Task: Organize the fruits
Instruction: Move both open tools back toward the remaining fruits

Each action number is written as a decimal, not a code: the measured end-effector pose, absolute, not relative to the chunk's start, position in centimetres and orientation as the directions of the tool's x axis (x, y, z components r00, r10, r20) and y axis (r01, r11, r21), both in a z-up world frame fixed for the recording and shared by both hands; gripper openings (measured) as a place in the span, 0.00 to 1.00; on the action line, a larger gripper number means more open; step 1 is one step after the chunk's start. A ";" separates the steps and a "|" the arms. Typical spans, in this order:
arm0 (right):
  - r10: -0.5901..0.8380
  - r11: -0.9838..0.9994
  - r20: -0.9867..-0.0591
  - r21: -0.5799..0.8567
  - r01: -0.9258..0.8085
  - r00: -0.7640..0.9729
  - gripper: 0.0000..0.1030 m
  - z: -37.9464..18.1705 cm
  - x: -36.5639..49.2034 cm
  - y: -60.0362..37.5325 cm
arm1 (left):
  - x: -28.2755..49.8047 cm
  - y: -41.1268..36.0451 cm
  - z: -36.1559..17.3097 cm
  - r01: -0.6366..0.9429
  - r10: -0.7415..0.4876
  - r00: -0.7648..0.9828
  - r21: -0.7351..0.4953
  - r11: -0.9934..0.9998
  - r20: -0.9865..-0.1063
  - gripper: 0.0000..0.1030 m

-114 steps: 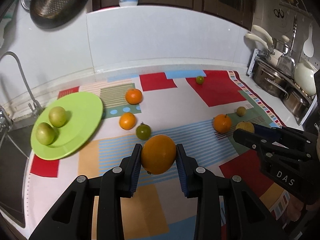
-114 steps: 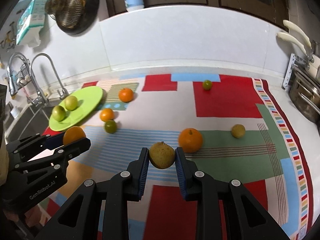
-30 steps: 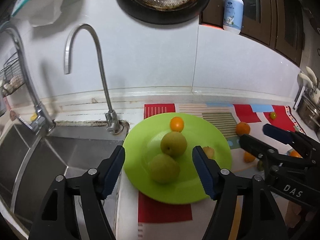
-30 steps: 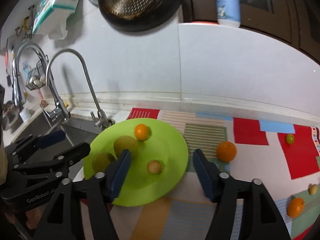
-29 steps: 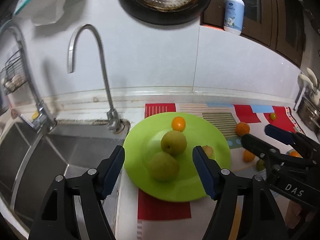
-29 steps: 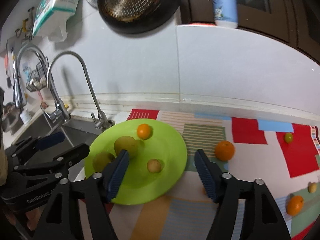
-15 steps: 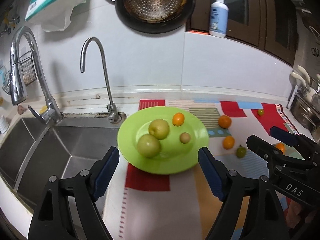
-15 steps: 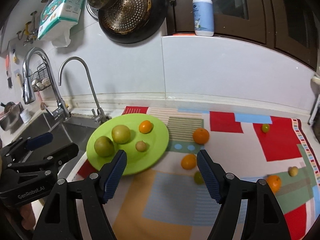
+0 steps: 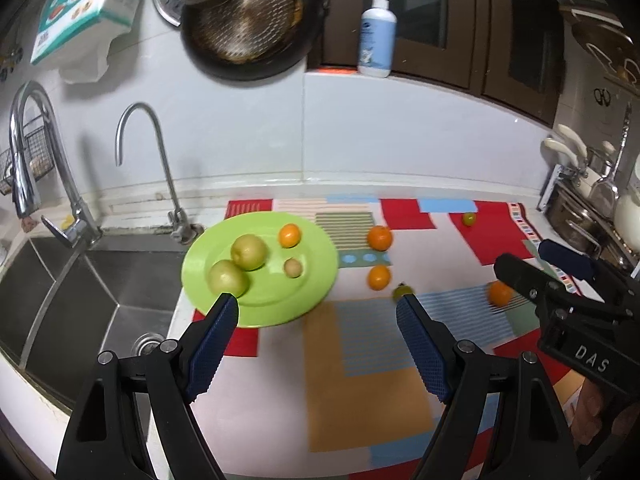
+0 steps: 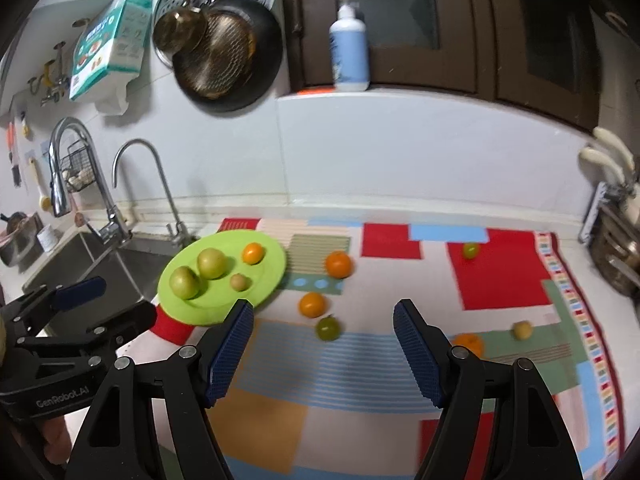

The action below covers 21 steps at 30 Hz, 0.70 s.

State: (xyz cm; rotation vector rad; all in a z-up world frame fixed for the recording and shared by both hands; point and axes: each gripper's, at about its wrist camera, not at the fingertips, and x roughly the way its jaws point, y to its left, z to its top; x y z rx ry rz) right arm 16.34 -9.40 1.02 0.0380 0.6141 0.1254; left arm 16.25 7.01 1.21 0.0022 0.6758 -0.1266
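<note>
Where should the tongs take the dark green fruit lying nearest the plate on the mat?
Across the middle of the dark green fruit, coming down from above. It is small and round with a stem on top, and it has open mat on both sides. The nearest orange lies behind it.

Home kitchen, steel sink point(image 9: 80, 292) with gooseneck tap point(image 9: 160, 168), frying pan point(image 9: 248, 20) hung on tiled wall, soap bottle point(image 9: 376, 32), pots rack point(image 9: 580, 216) beside surface

Orange point(image 10: 468, 343) half hidden behind right jaws.
</note>
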 end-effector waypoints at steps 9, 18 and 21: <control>0.105 0.994 -0.544 0.059 -0.087 0.833 0.71 3.3 15.5 -13.2 | 16.2 3.4 3.6 0.139 -0.129 0.784 -0.031 0.990 -0.608 0.80; 0.092 0.995 -0.534 0.070 -0.065 0.841 0.71 4.0 16.3 -16.0 | 18.1 0.3 4.5 0.188 -0.165 0.791 -0.023 0.982 -0.589 0.81; 0.075 0.996 -0.540 0.074 -0.041 0.838 0.71 3.7 16.8 -17.1 | 19.1 -0.6 4.2 0.204 -0.179 0.790 -0.024 0.979 -0.586 0.81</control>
